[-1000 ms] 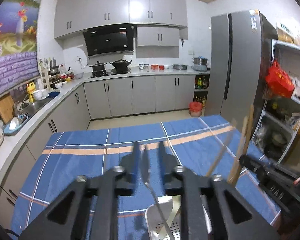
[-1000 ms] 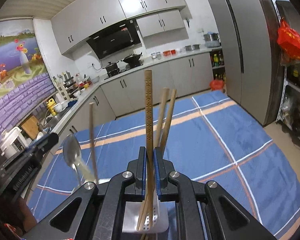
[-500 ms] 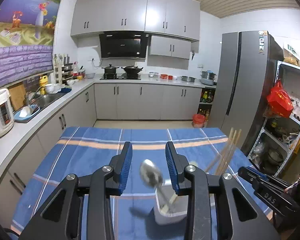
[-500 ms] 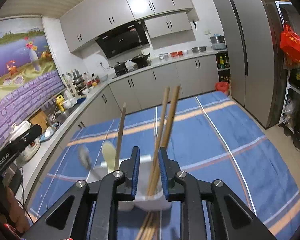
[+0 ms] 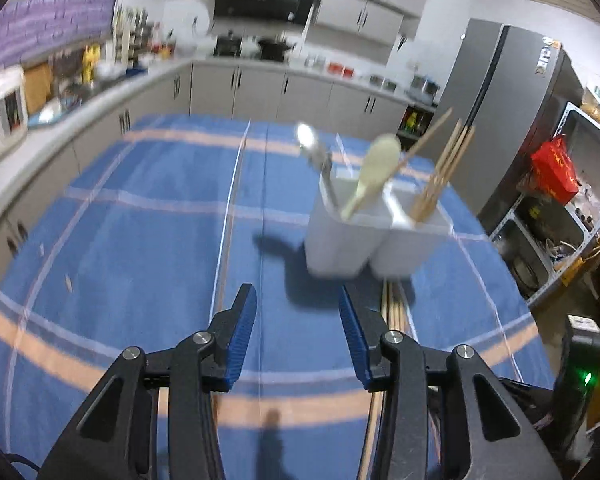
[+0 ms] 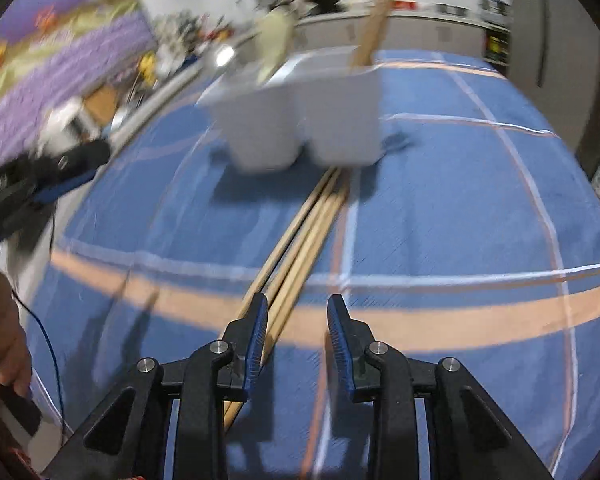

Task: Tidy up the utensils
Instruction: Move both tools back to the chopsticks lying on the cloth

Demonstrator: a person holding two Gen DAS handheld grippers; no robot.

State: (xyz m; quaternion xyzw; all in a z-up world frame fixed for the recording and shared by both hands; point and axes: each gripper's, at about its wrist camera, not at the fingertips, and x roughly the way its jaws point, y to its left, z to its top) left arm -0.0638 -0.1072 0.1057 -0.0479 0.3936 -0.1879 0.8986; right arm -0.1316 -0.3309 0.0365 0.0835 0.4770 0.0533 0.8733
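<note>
A white two-compartment utensil holder (image 5: 364,232) stands on the blue striped tablecloth (image 5: 140,216). It holds a metal spoon (image 5: 312,144), a pale spoon (image 5: 374,168) and several wooden chopsticks (image 5: 444,172). More chopsticks (image 6: 300,240) lie flat on the cloth in front of the holder (image 6: 300,128). My left gripper (image 5: 298,336) is open and empty, back from the holder. My right gripper (image 6: 296,336) is open and empty, low over the near ends of the lying chopsticks.
The kitchen counter (image 5: 80,96) with a rice cooker (image 5: 0,116) runs along the left. A grey fridge (image 5: 512,112) and a metal shelf (image 5: 572,208) stand to the right. The other gripper shows at the left of the right wrist view (image 6: 40,184).
Both grippers have let go of their utensils into the holder, opened wider, pulled back and tilted down toward the table. The spoon and chopsticks now stand in the holder.
</note>
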